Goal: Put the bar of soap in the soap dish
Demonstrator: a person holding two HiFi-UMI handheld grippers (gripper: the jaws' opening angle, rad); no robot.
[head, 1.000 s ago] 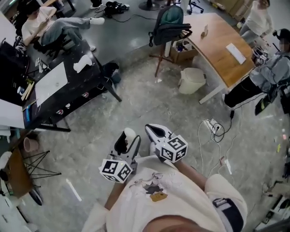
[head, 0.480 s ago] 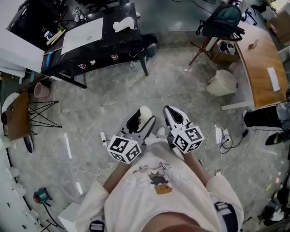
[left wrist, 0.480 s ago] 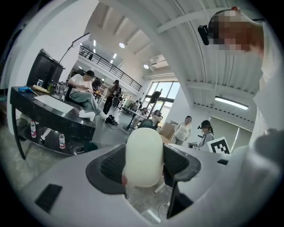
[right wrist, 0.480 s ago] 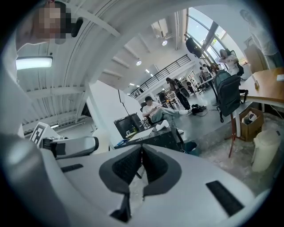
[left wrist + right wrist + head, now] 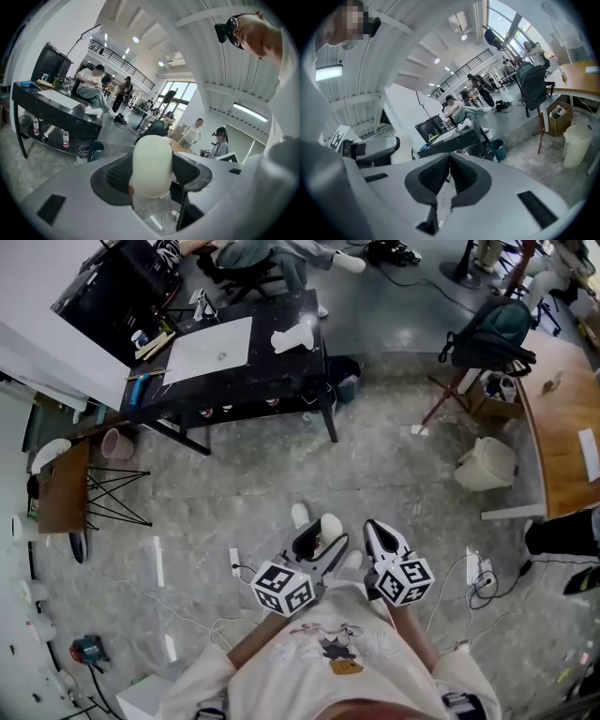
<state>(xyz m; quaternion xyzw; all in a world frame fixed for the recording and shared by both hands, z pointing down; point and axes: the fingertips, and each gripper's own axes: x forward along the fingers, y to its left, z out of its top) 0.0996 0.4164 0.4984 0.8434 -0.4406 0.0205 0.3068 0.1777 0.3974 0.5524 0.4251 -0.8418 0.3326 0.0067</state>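
A cream oval bar of soap [image 5: 151, 165] sits upright between the jaws of my left gripper [image 5: 152, 171], which is shut on it. In the head view the soap [image 5: 329, 527] pokes out of the left gripper [image 5: 319, 542], held in front of the person's chest above the floor. Beside it, my right gripper [image 5: 380, 535] is held level; its jaws meet with nothing between them in the right gripper view [image 5: 449, 171]. A white object [image 5: 298, 337] lies on the black table [image 5: 234, 381] far ahead; I cannot tell whether it is the soap dish.
A white sheet [image 5: 208, 351] and small items lie on the black table. A pale bin [image 5: 487, 465], a wooden table [image 5: 562, 446] and a backpack on a stool [image 5: 492, 334] stand at the right. Cables [image 5: 478, 573] trail on the floor. Several people are about.
The view has swung round, so the black table now lies ahead at the upper middle and closer. Both grippers stay before the chest, the soap still in the left one.
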